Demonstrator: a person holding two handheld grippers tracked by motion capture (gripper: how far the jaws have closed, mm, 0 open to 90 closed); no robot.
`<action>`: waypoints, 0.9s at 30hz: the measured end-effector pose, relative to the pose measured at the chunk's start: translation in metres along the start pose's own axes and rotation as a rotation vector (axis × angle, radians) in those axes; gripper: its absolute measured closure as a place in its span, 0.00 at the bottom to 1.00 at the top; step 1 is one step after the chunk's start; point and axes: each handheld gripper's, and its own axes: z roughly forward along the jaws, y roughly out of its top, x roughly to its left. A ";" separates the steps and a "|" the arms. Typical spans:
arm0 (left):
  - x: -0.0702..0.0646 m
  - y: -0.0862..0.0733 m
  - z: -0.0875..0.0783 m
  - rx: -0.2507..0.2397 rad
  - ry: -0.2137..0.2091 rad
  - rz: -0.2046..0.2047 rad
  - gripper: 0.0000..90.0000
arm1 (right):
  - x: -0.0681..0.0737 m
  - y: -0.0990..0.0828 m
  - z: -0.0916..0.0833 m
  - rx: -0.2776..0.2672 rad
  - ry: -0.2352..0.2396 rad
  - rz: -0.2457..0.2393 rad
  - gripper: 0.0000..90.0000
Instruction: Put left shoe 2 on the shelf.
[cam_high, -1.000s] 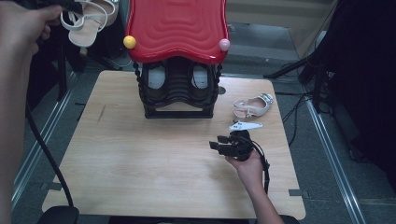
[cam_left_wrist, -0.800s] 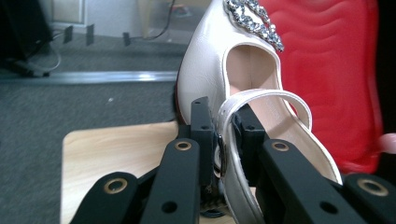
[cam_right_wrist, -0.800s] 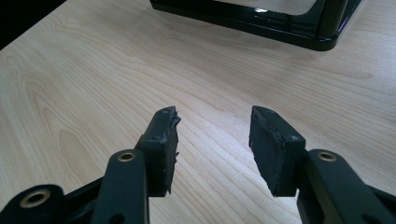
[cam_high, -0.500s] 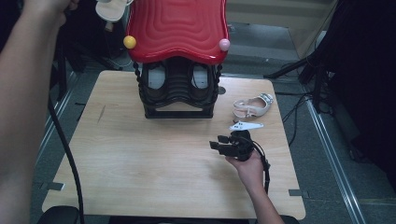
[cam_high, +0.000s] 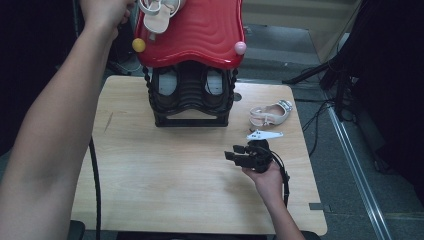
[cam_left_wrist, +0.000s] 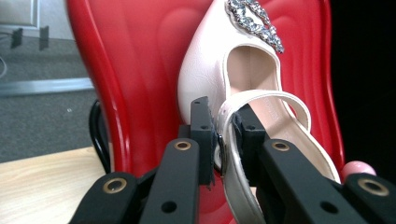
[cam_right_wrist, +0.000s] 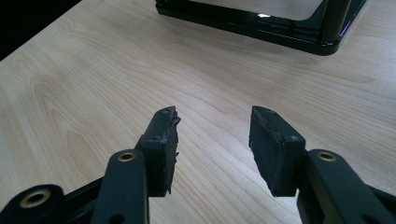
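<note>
A cream sandal (cam_left_wrist: 219, 88) with a rhinestone buckle hangs over the red wavy top (cam_high: 200, 30) of the shoe rack, also visible as the cream sandal (cam_high: 157, 15) at the top of the high view. My left gripper (cam_left_wrist: 223, 123) is shut on its heel strap, the pads pinching the strap from both sides. A second matching sandal (cam_high: 270, 114) lies on the wooden table (cam_high: 150, 180) at the right of the rack. My right gripper (cam_high: 239, 154) rests low over the table near the front right, jaws open with nothing between them; the right gripper (cam_right_wrist: 212, 133) faces the rack's black base (cam_right_wrist: 261, 23).
The black shoe rack (cam_high: 190, 97) stands at the table's back middle, with a yellow knob (cam_high: 138, 45) and a pink knob (cam_high: 240, 48) on its red top. A small white piece (cam_high: 263, 134) lies beside the right hand. A black cable (cam_high: 95, 190) trails along the left arm.
My left hand has carried the sandal rightward from beyond the rack's left corner to above its red top. The right gripper has stayed in place.
</note>
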 end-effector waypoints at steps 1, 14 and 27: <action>0.001 -0.002 0.002 -0.004 -0.007 -0.002 0.91 | 0.000 0.000 0.000 0.000 0.000 0.000 0.59; 0.002 -0.021 0.010 0.039 0.011 0.036 0.89 | 0.001 0.000 0.001 0.000 -0.002 0.001 0.59; -0.009 -0.030 0.008 0.075 0.021 0.107 0.75 | 0.000 0.000 0.000 0.002 -0.008 0.001 0.59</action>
